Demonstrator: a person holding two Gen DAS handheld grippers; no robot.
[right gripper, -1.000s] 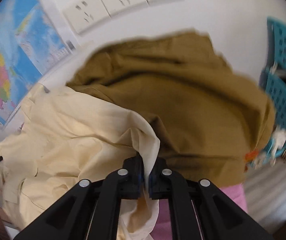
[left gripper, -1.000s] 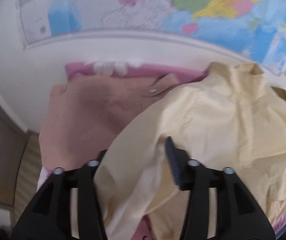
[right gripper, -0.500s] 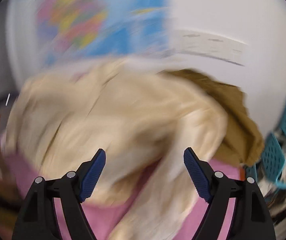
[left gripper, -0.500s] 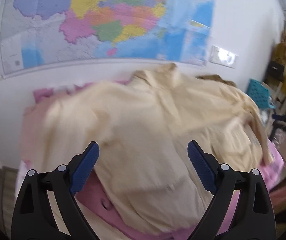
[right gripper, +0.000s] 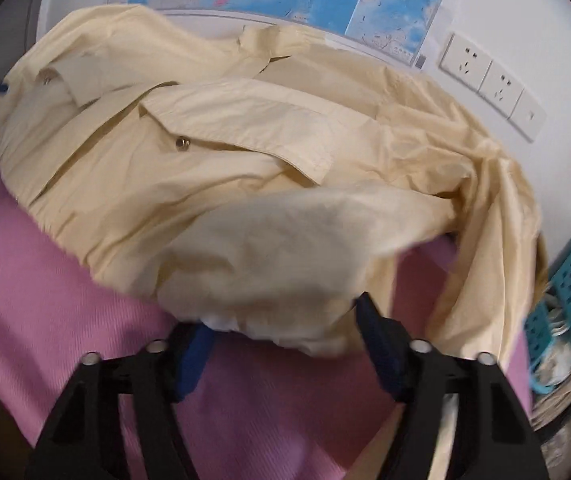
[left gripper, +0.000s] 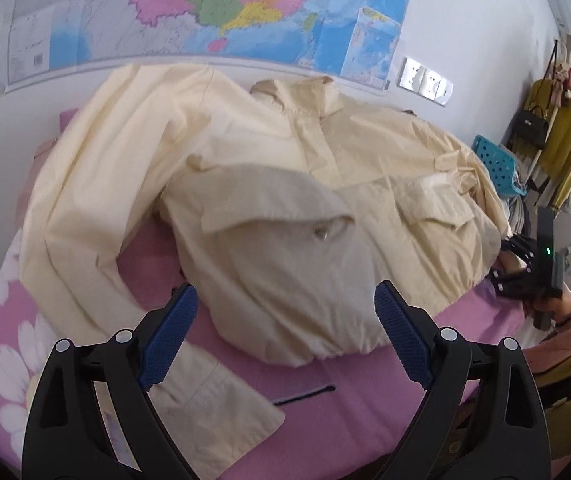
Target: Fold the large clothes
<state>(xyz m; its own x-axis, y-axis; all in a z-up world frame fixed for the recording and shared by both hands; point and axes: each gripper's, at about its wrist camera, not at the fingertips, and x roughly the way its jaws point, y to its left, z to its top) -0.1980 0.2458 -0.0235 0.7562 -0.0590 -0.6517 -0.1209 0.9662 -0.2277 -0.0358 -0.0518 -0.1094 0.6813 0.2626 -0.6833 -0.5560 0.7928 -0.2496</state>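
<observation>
The cream shirt (left gripper: pixel 285 184) sprawls front-up on the pink bed sheet (left gripper: pixel 345 392), hiding the brown garment seen a second ago. Its hem blurs over the right hand-held gripper (right gripper: pixel 285 332), whose jaws, clamped on cloth before, are closing again around loose fabric. The left hand-held gripper (left gripper: pixel 285 332) hangs released, empty. A wall map (left gripper: pixel 205 8) and teal basket (left gripper: pixel 497 164) stand nearby.

No text can be read anywhere (the wall map's (left gripper: pixel 213 8) lettering is too small).

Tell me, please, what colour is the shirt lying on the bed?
Pale cream yellow; the shirt shows best in the left wrist view.
</observation>
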